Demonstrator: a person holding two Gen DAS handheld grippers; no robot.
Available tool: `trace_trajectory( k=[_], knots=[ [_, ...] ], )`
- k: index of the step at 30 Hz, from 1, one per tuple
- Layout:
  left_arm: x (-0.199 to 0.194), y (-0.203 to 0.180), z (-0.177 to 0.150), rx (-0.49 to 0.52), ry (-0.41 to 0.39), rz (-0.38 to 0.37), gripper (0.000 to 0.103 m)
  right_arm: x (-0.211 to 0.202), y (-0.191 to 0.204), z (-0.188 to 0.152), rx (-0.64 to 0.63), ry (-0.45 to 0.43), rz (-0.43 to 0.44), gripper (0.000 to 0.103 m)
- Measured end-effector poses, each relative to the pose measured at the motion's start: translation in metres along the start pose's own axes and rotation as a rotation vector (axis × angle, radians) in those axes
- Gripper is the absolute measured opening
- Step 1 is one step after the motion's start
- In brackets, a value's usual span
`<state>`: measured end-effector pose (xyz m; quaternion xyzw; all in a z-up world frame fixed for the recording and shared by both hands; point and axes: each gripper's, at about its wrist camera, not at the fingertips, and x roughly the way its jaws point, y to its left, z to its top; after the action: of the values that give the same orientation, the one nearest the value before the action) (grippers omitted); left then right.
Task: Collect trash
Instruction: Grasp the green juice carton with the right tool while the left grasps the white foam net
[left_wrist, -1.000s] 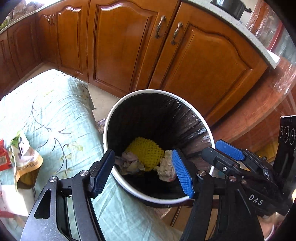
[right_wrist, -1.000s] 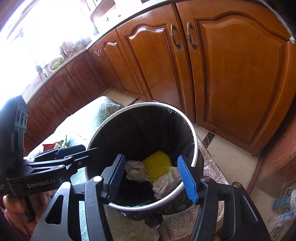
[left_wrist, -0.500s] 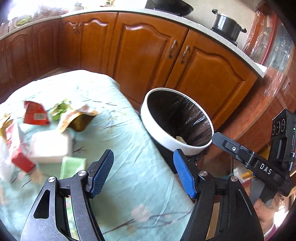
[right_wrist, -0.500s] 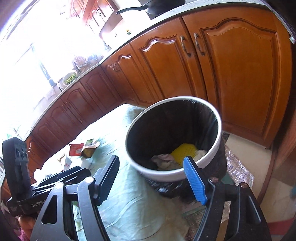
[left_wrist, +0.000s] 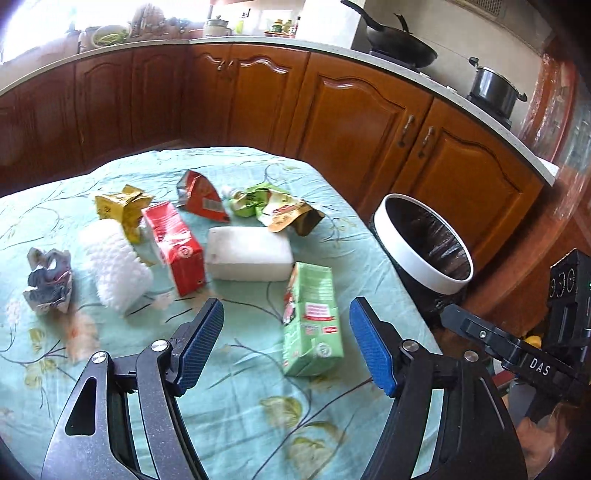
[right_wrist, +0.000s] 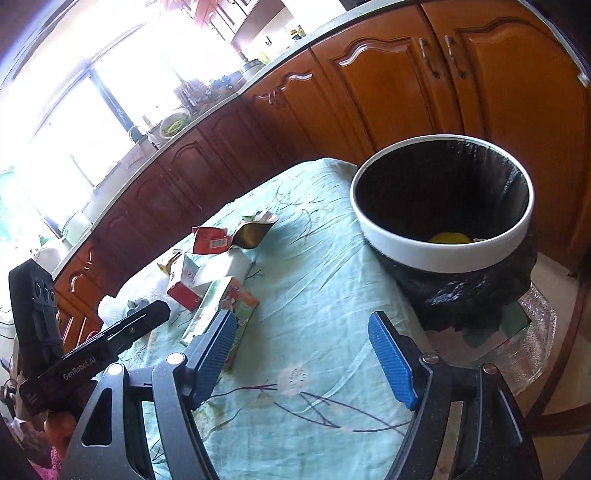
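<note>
A white-rimmed bin (left_wrist: 424, 243) with a black liner stands beside the table's right end; it also shows in the right wrist view (right_wrist: 443, 251), with yellow trash inside. Trash lies on the green floral tablecloth (left_wrist: 240, 387): a green carton (left_wrist: 312, 317), a white block (left_wrist: 247, 253), a red carton (left_wrist: 173, 243), a white foam net (left_wrist: 112, 266), wrappers and a crumpled grey paper (left_wrist: 48, 280). My left gripper (left_wrist: 286, 349) is open and empty, just short of the green carton. My right gripper (right_wrist: 303, 356) is open and empty over the cloth, near the bin.
Wooden kitchen cabinets (left_wrist: 332, 110) run behind the table and bin. A wok and a pot (left_wrist: 495, 90) sit on the counter. The bin stands on a shiny mat (right_wrist: 532, 343) on the floor.
Both grippers have pulled back from over the bin towards the table. The left one has swung left, so the trash pile is now in front of it. Both stay open and empty.
</note>
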<state>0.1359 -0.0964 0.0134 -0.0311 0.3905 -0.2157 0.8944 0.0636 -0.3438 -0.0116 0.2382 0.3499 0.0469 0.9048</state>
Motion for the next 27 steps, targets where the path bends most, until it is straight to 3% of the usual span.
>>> trace_trajectory(
  k=[8,19,27],
  knots=[
    [-0.014,0.05,-0.006,-0.092,-0.017,0.087,0.072,0.018,0.044,-0.012,-0.052,0.044,0.067,0.076],
    [0.007,0.098,0.004,-0.177,0.053,0.204,0.072,0.051,0.091,-0.021,-0.153,0.095,0.089,0.076],
    [0.033,0.127,0.019,-0.251,0.095,0.184,0.072,0.086,0.095,-0.019,-0.152,0.152,0.052,0.076]
  ],
)
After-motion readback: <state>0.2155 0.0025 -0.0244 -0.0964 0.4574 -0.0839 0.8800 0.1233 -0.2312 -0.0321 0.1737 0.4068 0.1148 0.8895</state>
